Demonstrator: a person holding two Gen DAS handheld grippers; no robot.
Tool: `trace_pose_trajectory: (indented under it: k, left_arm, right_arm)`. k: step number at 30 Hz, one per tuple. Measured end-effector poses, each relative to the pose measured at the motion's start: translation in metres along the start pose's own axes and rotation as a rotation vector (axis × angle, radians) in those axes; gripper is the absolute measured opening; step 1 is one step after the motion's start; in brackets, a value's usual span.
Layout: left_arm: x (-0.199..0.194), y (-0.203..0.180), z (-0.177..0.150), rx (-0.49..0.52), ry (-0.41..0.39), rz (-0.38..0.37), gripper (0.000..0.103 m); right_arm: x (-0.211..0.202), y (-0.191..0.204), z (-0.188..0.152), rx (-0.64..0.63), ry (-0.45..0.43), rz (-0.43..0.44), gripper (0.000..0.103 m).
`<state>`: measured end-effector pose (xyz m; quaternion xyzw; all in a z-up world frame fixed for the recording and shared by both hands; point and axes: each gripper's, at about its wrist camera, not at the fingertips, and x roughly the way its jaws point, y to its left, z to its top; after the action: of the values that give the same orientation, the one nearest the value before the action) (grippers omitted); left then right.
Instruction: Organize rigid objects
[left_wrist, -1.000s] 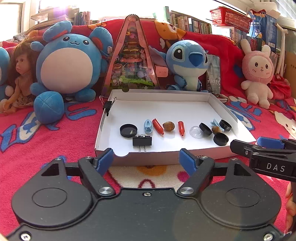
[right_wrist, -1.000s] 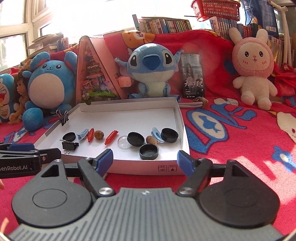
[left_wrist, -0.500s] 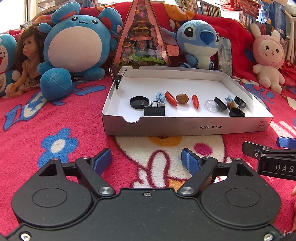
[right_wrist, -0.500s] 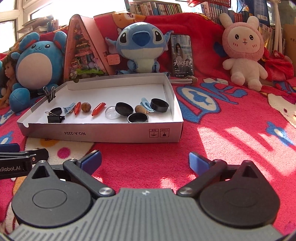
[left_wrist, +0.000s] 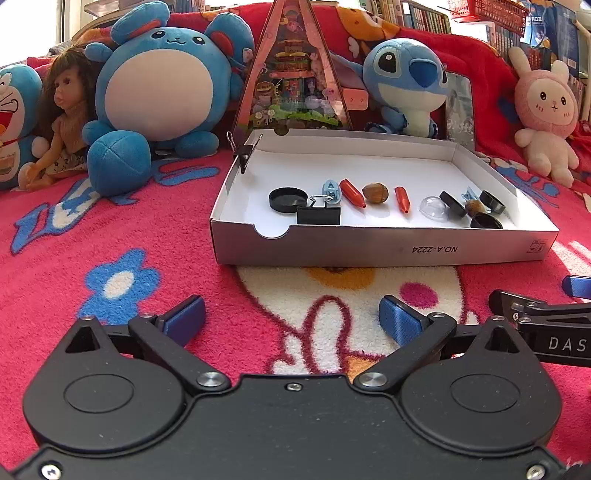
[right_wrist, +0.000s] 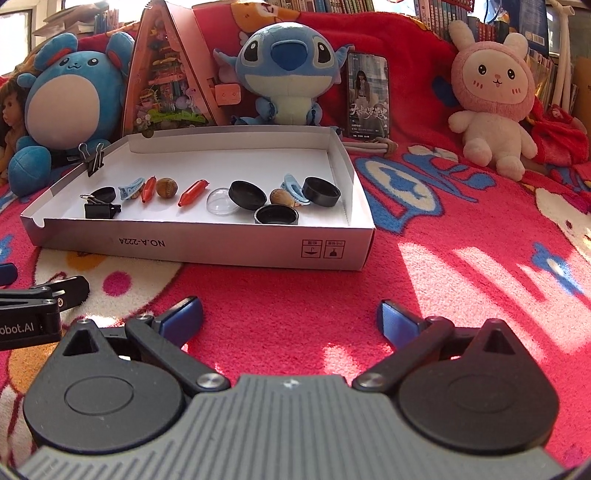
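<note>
A shallow white box (left_wrist: 369, 249) (right_wrist: 207, 245) lies on the red blanket ahead of both grippers. In a row inside it lie a black cap (left_wrist: 287, 199), a black binder clip (left_wrist: 318, 215), a blue clip (left_wrist: 331, 190), two red cones (left_wrist: 351, 192), a nut (left_wrist: 375, 192), a clear dome (left_wrist: 434, 208) and more black caps (right_wrist: 320, 191). My left gripper (left_wrist: 291, 319) is open and empty, low over the blanket before the box. My right gripper (right_wrist: 290, 317) is open and empty, right of the left one.
Plush toys line the back: a blue round one (left_wrist: 159, 85), Stitch (right_wrist: 282, 70), a pink rabbit (right_wrist: 493, 96), and a doll (left_wrist: 61, 122). A pink triangular display (left_wrist: 295, 74) and a phone (right_wrist: 368, 94) stand behind the box. A binder clip (left_wrist: 242, 147) grips the box's left rim.
Both grippers have pulled back from the box and dropped lower toward the blanket. The box now looks farther away. The objects in it have not moved.
</note>
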<state>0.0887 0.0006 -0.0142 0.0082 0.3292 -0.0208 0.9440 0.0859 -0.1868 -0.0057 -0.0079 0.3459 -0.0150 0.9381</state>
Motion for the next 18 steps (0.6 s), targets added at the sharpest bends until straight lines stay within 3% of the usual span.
trace_pose_trajectory:
  k: [18]
  left_arm:
    - [0.0003, 0.0007, -0.0004, 0.001, 0.002, 0.001, 0.103]
  right_arm:
    - [0.0002, -0.0019, -0.0010, 0.010, 0.002, 0.008, 0.103]
